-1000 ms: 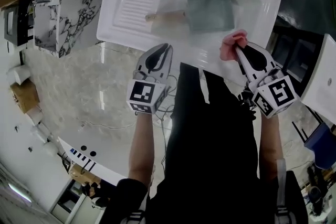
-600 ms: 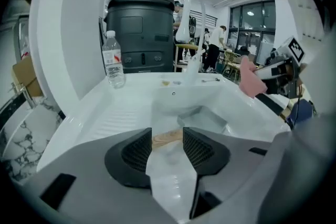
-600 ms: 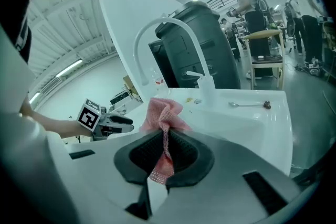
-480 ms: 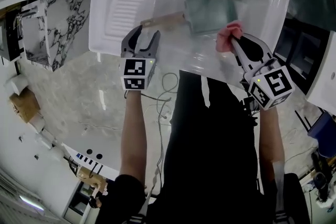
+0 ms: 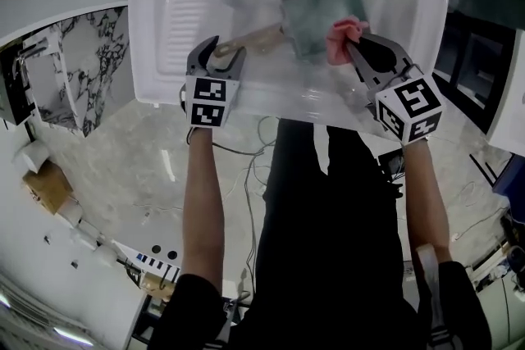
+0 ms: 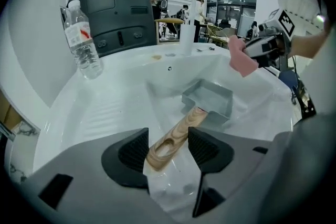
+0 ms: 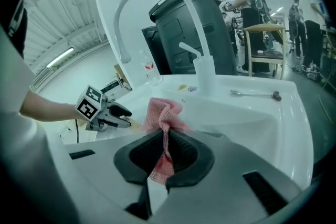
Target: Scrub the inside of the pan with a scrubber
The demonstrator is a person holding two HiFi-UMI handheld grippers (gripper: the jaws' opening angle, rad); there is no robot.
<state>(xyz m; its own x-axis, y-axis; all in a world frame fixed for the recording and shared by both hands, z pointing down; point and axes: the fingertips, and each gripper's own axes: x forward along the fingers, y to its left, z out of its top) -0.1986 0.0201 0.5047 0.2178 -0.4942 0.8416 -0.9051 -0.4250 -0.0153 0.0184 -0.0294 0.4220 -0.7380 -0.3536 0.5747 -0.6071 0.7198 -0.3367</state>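
sink, pan handle grain, left gripper view

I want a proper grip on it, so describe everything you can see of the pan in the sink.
The pan is small, square and grey, apparently metal, with low straight walls. Its light wooden handle has a long hole near the end. It sits flat in the white sink. The left tongs straddle the handle's end, jaws opening, not clamping it. The pink scrubber hangs beside its rim; I cannot tell whether they touch.
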